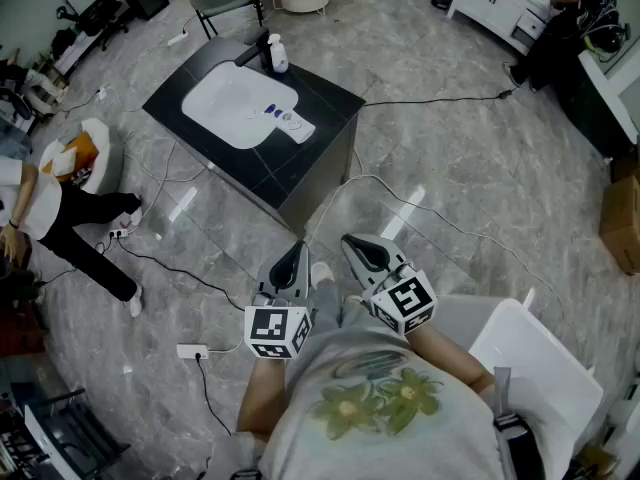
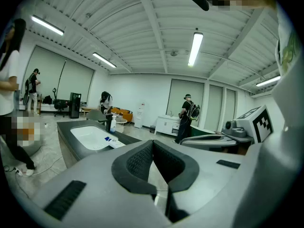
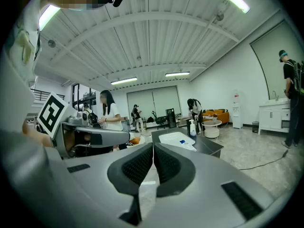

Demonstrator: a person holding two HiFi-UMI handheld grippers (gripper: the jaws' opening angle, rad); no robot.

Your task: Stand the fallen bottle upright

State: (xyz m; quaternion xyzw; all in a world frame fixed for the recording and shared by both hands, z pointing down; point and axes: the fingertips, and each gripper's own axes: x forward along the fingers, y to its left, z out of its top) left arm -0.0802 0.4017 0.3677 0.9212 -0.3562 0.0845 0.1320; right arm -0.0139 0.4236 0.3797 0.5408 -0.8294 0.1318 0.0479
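Note:
A black counter (image 1: 310, 158) with a white sink basin (image 1: 235, 103) stands a few steps ahead on the marble floor. A white bottle with a blue cap (image 1: 290, 122) lies on its side at the basin's right rim; it also shows small as the bottle (image 2: 115, 144) and the bottle (image 3: 188, 144). A pump bottle (image 1: 277, 54) stands upright at the counter's far edge. My left gripper (image 1: 297, 256) and right gripper (image 1: 358, 248) are held close to my body, far from the counter. The left gripper (image 2: 152, 144) and right gripper (image 3: 153, 146) are both shut, with nothing between their pads.
Cables and a power strip (image 1: 192, 351) lie on the floor between me and the counter. A person (image 1: 60, 203) crouches at the left and another (image 1: 570, 18) stands at the far right. A white seat (image 1: 530, 363) is beside me, with a cardboard box (image 1: 622, 218) at the right edge.

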